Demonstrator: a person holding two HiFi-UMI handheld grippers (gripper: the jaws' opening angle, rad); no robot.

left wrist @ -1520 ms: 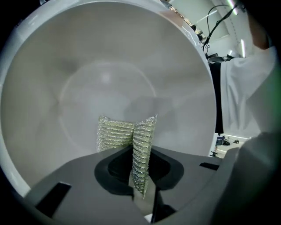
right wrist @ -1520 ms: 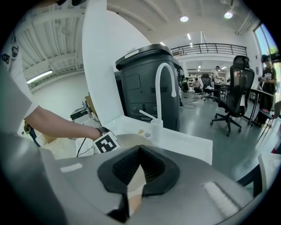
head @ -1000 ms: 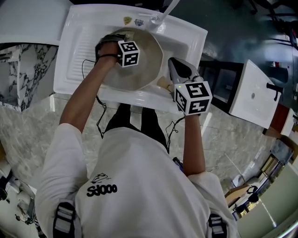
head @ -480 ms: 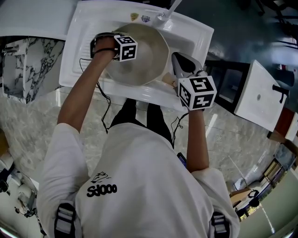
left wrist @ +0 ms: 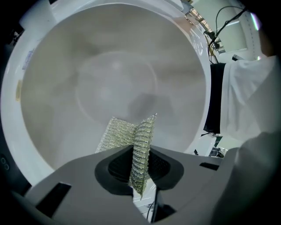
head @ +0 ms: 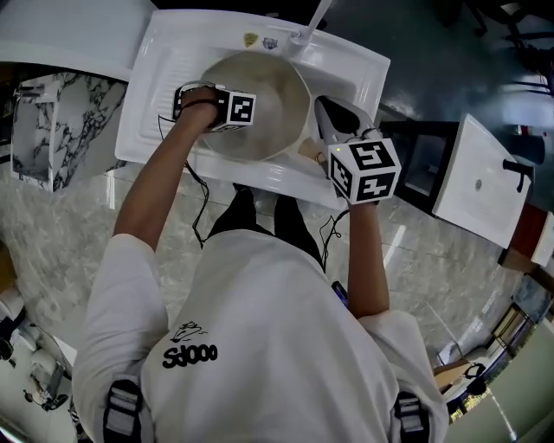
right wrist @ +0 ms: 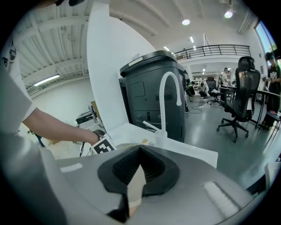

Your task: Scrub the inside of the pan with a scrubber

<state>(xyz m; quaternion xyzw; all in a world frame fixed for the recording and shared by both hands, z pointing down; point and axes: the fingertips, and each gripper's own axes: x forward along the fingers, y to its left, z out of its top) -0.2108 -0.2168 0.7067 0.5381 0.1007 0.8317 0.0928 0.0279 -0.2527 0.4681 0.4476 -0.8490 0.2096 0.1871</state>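
Note:
A pale round pan (head: 273, 95) lies in the white sink (head: 164, 69). My left gripper (head: 245, 117) reaches into the pan from its left side, mostly hidden under its marker cube. In the left gripper view the left gripper (left wrist: 140, 163) is shut on a folded silver mesh scrubber (left wrist: 125, 134), which stands against the pan's inner wall (left wrist: 114, 74). To the pan's right, my right gripper (head: 322, 112) is shut on the pan's light wooden handle (head: 306, 152). That handle (right wrist: 133, 186) shows pinched between the jaws of the right gripper (right wrist: 139, 169).
A white faucet (right wrist: 169, 103) rises at the sink's back edge, also seen as the faucet (head: 313, 19) from above. Behind it stands a dark grey machine (right wrist: 153, 94). A marble counter (head: 52, 130) flanks the sink at left, a second white basin (head: 480, 177) at right.
The left gripper has slid with the scrubber along the pan's left side toward the near rim. The right gripper keeps its hold on the handle.

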